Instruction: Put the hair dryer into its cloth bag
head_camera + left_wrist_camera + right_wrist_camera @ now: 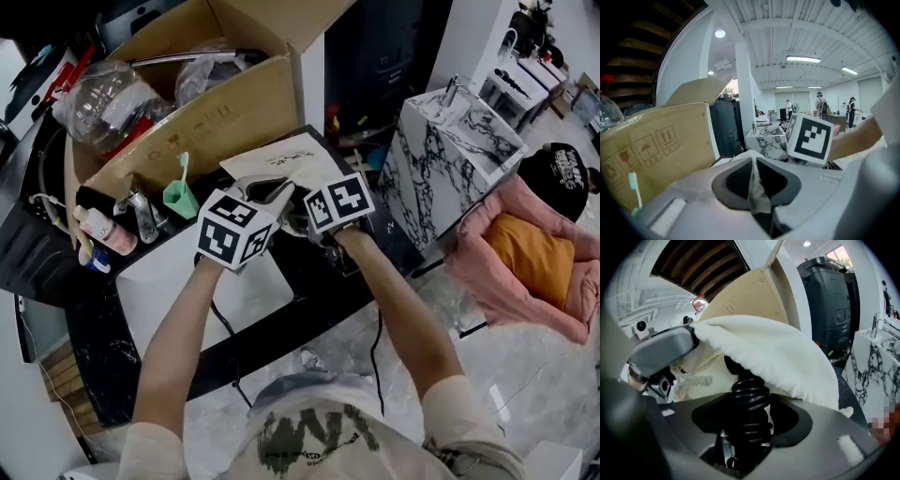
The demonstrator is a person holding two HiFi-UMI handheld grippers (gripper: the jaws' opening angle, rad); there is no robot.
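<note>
Left gripper (753, 176) is clenched on a thin fold of the bag (757, 198). Right gripper (749, 425) grasps the dryer (748, 392) by its black ribbed neck — its front end disappears under the white bag just ahead of the jaws.

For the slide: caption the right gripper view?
Right gripper grips the ribbed black end of the hair dryer, which runs under the white cloth bag.

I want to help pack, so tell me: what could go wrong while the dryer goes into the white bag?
The left gripper pinches only a thin edge of the cloth bag, so a hard push could pull it free. The right gripper holds the hair dryer by its ribbed cord end, so it might twist or slip. The cord hangs loose below and could snag.
</note>
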